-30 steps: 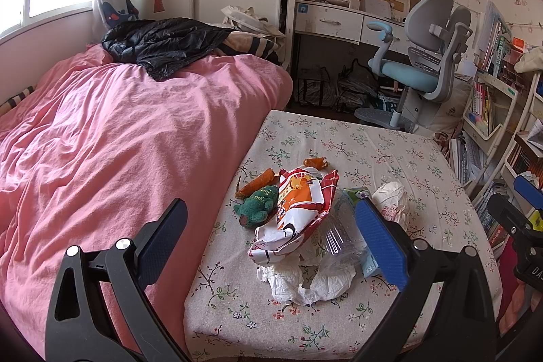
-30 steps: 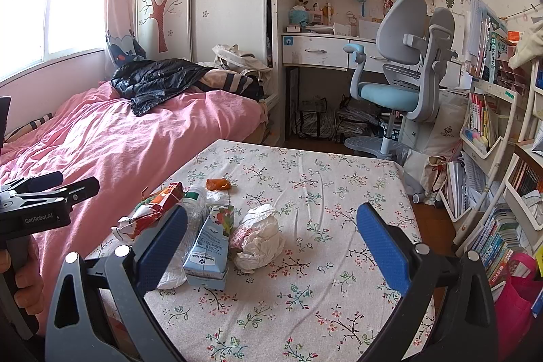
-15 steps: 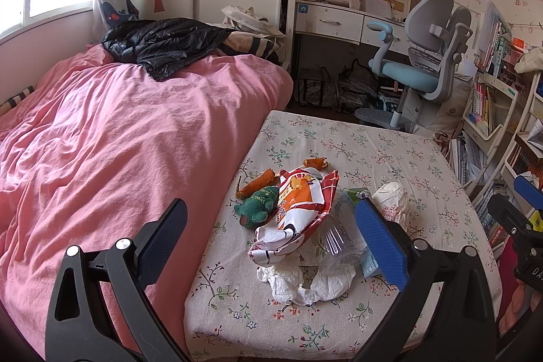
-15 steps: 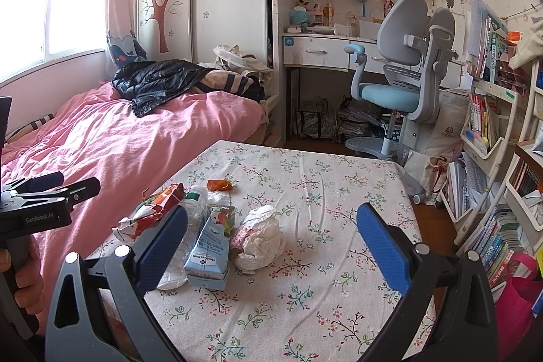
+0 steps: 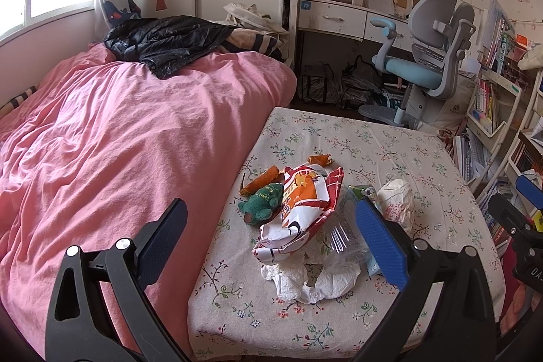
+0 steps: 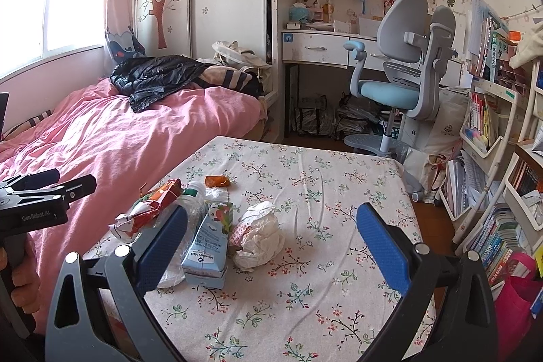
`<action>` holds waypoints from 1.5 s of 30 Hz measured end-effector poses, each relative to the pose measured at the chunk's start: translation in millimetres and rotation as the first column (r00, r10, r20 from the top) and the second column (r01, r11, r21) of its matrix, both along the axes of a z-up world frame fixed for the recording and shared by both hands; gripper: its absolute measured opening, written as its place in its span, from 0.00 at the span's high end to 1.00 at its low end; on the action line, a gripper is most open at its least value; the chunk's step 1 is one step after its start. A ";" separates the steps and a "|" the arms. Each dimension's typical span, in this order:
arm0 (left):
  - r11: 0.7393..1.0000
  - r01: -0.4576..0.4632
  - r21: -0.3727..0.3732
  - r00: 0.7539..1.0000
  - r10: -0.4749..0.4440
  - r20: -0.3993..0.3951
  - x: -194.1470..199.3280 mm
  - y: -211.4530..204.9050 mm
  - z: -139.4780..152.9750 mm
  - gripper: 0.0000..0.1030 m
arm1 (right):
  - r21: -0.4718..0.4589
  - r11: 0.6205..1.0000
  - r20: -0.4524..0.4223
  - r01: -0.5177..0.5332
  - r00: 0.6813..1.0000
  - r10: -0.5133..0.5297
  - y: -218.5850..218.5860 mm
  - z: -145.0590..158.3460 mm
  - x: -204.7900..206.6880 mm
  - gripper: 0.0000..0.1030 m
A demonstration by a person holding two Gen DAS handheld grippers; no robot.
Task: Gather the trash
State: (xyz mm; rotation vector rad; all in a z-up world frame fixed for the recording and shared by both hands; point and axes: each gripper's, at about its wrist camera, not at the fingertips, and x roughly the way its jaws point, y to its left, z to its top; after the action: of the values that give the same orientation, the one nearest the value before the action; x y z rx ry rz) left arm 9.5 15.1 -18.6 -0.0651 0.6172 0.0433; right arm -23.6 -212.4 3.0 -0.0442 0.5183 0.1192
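Observation:
A pile of trash lies on the floral-cloth table (image 5: 373, 138): a red-and-white snack bag (image 5: 302, 209), a green wrapper (image 5: 263, 202), orange wrappers (image 5: 259, 180), crumpled white tissue (image 5: 312, 277), a clear plastic bottle (image 5: 336, 233) and a wadded paper ball (image 5: 395, 199). The right wrist view shows the snack bag (image 6: 149, 206), a blue drink carton (image 6: 208, 243) and the paper ball (image 6: 259, 233). My left gripper (image 5: 271, 240) is open and empty above the table's near edge. My right gripper (image 6: 271, 243) is open and empty, short of the paper ball.
A pink bed (image 5: 118, 141) with a black jacket (image 5: 166, 39) adjoins the table on the left. A grey-blue desk chair (image 6: 404, 80) and desk stand behind. Bookshelves (image 6: 492, 124) and a pink bag (image 6: 519, 290) are on the right.

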 end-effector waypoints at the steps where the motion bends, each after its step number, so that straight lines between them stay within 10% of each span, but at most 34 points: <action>1: 1.000 -0.003 -0.001 1.000 0.003 -0.007 0.8 1.7 -1.7 0.07 | 0.000 1.000 -0.003 0.001 1.000 -0.001 -0.3 -0.9 0.7 0.07; 45: 0.999 -0.006 0.031 1.000 0.007 -0.029 3.4 -6.1 -6.4 0.07 | -0.009 0.998 -0.006 -0.065 0.998 0.065 12.1 -7.3 3.7 0.07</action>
State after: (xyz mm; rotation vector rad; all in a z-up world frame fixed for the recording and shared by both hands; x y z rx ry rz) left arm 12.8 9.0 -25.0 -0.0365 0.6449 0.0603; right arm -19.9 -200.3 -4.3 -0.0697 0.5233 0.1801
